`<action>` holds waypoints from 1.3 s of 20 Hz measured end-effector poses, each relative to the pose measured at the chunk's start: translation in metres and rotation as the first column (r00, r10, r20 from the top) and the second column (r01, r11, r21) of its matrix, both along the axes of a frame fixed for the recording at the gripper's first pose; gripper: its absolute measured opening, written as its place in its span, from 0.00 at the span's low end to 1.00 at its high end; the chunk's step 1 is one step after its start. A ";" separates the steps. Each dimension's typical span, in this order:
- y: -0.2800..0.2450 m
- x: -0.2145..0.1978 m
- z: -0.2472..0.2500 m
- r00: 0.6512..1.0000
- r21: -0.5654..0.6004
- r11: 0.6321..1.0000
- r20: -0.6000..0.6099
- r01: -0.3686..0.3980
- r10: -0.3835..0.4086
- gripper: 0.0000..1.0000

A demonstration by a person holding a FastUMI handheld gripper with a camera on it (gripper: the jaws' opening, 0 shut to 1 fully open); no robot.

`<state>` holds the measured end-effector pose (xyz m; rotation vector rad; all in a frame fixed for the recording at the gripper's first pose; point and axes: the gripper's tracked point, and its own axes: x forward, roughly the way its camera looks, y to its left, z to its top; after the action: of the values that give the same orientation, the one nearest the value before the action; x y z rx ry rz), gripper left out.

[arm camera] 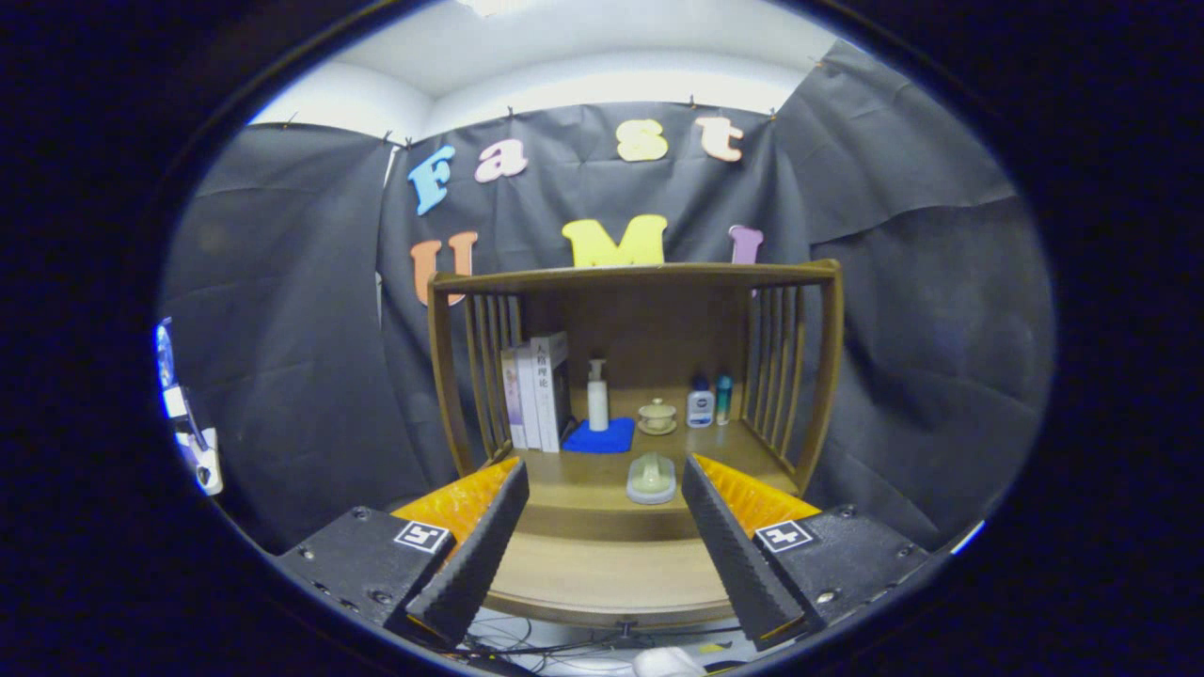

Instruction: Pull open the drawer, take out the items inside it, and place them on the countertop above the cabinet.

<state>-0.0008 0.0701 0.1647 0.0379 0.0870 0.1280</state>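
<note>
A wooden cabinet stands ahead, with a countertop (602, 489) fenced by slatted side rails (776, 362). Under the countertop's front edge runs a pale wooden drawer front (607, 574), and it looks closed. A small dark handle (622, 624) shows at its lower edge. My gripper (605, 465) is open, held in front of the cabinet. Its two black fingers (480, 545) frame the countertop with nothing between them. A clear domed lid with something pale under it (651, 478) sits near the countertop's front edge, just beyond the fingertips and closer to the right one.
Further back on the countertop stand upright books (536, 390), a white pump bottle (597, 395) on a blue cloth (599, 436), a small lidded cup (657, 416) and two small bottles (707, 402). Cables (546, 649) and a white object (668, 661) lie on the floor below.
</note>
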 end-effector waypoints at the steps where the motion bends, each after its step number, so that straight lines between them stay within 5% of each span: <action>1: -0.007 -0.005 -0.002 1.000 0.006 1.000 0.026 0.015 -0.015 1.00; 7: -0.050 -0.044 -0.047 0.983 0.004 0.994 0.150 0.106 -0.105 1.00; 12: -0.053 -0.066 -0.103 0.977 -0.040 0.994 0.192 0.101 -0.092 1.00; 26: -0.031 -0.040 -0.256 0.997 -0.040 0.996 -0.019 0.079 -0.080 1.00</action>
<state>-0.0410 0.0394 -0.0912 0.0039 0.1087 0.0460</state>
